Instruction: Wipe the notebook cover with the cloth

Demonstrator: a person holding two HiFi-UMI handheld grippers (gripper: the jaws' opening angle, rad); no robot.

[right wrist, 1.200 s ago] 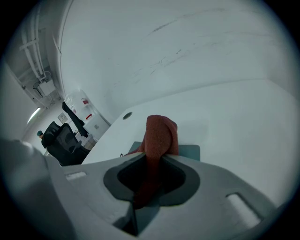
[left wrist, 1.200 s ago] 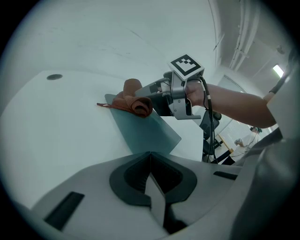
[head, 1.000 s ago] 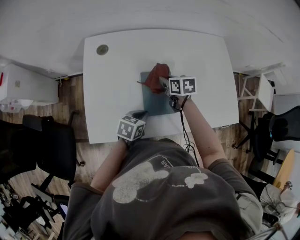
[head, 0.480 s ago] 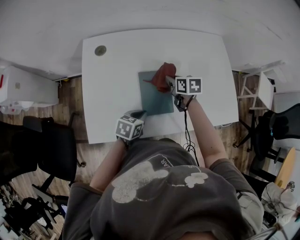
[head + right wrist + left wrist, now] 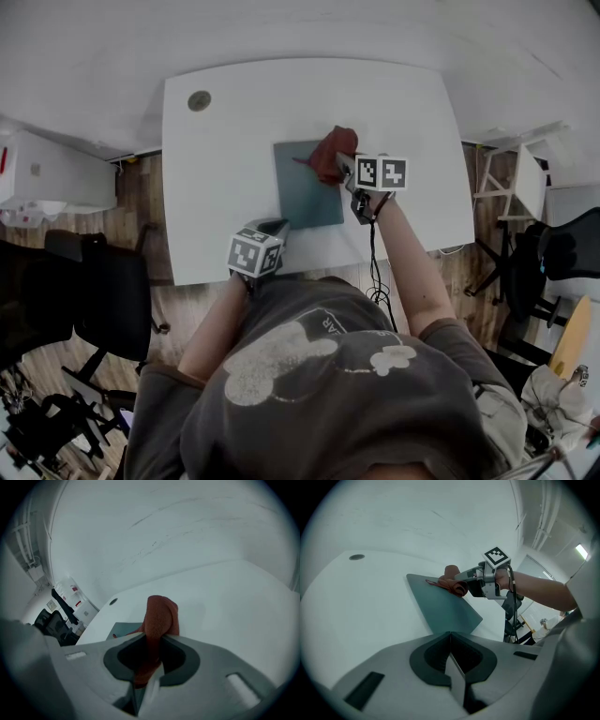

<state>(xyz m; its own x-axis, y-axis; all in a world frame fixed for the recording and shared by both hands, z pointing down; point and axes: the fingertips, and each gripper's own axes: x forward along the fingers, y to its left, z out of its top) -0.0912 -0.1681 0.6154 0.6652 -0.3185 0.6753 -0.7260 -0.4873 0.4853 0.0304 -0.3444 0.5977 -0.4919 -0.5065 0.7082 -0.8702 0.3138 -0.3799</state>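
Observation:
A grey-green notebook (image 5: 307, 195) lies flat on the white table (image 5: 225, 169), also seen in the left gripper view as the notebook (image 5: 443, 606). My right gripper (image 5: 343, 167) is shut on a rust-red cloth (image 5: 330, 153), which rests at the notebook's far right corner. In the right gripper view the cloth (image 5: 159, 620) sticks up between the jaws. My left gripper (image 5: 277, 226) is shut and empty, at the table's near edge just short of the notebook's near left corner.
A round grommet (image 5: 199, 100) sits in the table's far left corner. A white cabinet (image 5: 47, 173) and black office chairs (image 5: 84, 291) stand to the left. A white stool (image 5: 511, 183) and another chair (image 5: 562, 253) are at the right.
My right gripper has dragged the cloth to the right and slightly away, from mid far edge of the notebook to its far right corner. The left gripper has barely shifted.

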